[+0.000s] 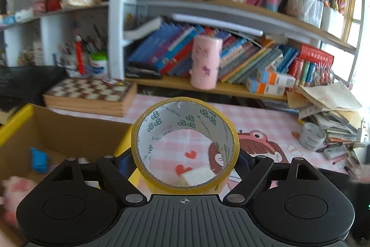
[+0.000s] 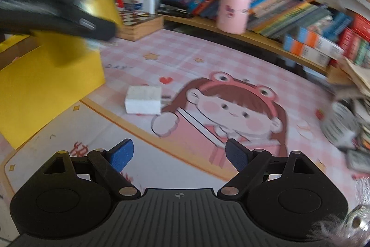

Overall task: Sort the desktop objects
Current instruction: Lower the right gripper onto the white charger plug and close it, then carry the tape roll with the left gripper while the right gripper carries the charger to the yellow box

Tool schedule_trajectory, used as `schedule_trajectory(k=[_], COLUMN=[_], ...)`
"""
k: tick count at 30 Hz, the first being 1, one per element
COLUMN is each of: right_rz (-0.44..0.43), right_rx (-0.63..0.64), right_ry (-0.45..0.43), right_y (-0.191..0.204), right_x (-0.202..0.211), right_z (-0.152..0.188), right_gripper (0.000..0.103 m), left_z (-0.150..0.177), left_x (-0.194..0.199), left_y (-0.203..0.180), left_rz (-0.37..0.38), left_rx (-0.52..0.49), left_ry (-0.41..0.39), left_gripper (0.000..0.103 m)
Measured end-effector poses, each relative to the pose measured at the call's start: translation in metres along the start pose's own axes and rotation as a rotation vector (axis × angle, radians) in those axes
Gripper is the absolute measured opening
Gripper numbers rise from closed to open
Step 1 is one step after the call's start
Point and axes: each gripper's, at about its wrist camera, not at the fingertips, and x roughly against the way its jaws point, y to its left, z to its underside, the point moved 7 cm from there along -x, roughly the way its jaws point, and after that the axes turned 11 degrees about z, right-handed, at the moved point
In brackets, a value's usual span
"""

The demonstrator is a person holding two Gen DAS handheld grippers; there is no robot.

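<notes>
I've got the tape roll (image 1: 185,145) pinched across its width in the left gripper (image 1: 185,161), jaws spread wide against its yellow outer faces, and it's up off the mat (image 2: 231,66), hanging near the edge of the yellow box (image 2: 46,85). No slack that I can see between pads and roll, so I read it as a firm hold.

Right gripper (image 2: 178,154) is empty, blue fingers (image 2: 122,154) well apart, angled down at the mat with the white block (image 2: 143,102) ahead of it.

The job in hand, as I judge it, is carrying the roll over the box and dropping it in. I want to clear that near yellow wall first, get well over the brown cardboard floor (image 1: 69,131), lower a bit, then open. Release too high and a roll like this may bounce or wheel off. There's a blue thing (image 1: 39,159) already lying in there, so I'd aim beside it.

Orientation: the roll stands on edge, its hole facing straight back at the left camera. So its axis runs along the fingers, forward and tilted down; I can see the mat's hearts right through the core. The printed inner liner shows all round.
</notes>
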Motion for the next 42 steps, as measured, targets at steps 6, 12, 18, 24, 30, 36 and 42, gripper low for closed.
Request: schedule_trajectory(k=[6, 12, 18, 24, 30, 36, 42], right_rz=[-0.085, -0.113, -0.108, -0.094, -0.095, -0.075, -0.053], right_rx=[0.028, -0.005, -0.043, -0.03, -0.051, -0.102, -0.136], right_ry=[-0.007, 0.026, 0.064, 0.041, 0.051, 0.04, 0.014], right_y=[0.023, 0.039, 0.043, 0.045, 0.041, 0.026, 0.008], right_x=[-0.036, -0.071, -0.093, -0.099, -0.095, -0.074, -0.04], right_z=[-0.022, -0.035, -0.036, -0.039, -0.041, -0.04, -0.037], right_gripper=[0.086, 0.086, 0.086, 0.076, 0.062, 0.062, 0.062], left_z=[-0.008, -0.003, 0.003, 0.003, 0.003, 0.001, 0.002], left_x=[0.039, 0.051, 0.054, 0.057, 0.058, 0.061, 0.067], left_y=[0.007, 0.014, 0.016, 0.014, 0.008, 0.0, -0.012], left_rz=[-0.068, -0.103, -0.087, -0.072, -0.045, -0.013, 0.016], left_rx=[0.024, 0.068, 0.076, 0.081, 0.07, 0.051, 0.033], left_ry=[-0.042, -0.046, -0.032, -0.038, -0.035, -0.045, -0.056], left_gripper=[0.085, 0.085, 0.085, 0.085, 0.085, 0.085, 0.085])
